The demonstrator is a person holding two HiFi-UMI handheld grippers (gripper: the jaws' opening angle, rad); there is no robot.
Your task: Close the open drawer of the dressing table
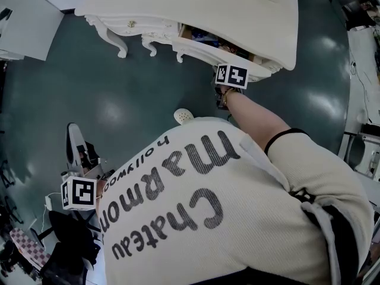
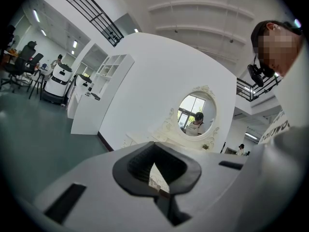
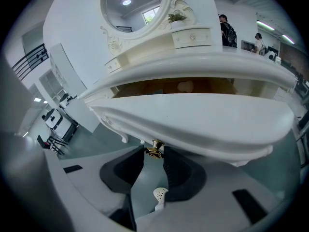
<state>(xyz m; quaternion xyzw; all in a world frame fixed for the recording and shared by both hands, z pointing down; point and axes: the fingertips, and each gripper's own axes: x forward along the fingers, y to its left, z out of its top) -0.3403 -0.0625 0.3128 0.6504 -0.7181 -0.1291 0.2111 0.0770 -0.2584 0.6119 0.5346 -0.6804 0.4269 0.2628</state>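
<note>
The white dressing table (image 1: 178, 5) stands at the top of the head view, its right drawer (image 1: 202, 51) pulled out with things inside. In the right gripper view the curved drawer front (image 3: 203, 120) fills the middle, with the dark gap of the open drawer above it. My right gripper (image 3: 154, 153) is at the drawer front, its tips shut on the small brass knob (image 3: 154, 149). Its marker cube (image 1: 231, 75) shows against the drawer. My left gripper (image 1: 72, 129) hangs low at the left, away from the table, shut on nothing (image 2: 153, 161).
A white slipper (image 1: 183, 116) lies on the green floor just below the drawer. Carved table legs (image 1: 119, 46) reach down at the left. Dark gear (image 1: 65, 242) sits at the lower left. The left gripper view shows the table's round mirror (image 2: 195, 112) in the distance.
</note>
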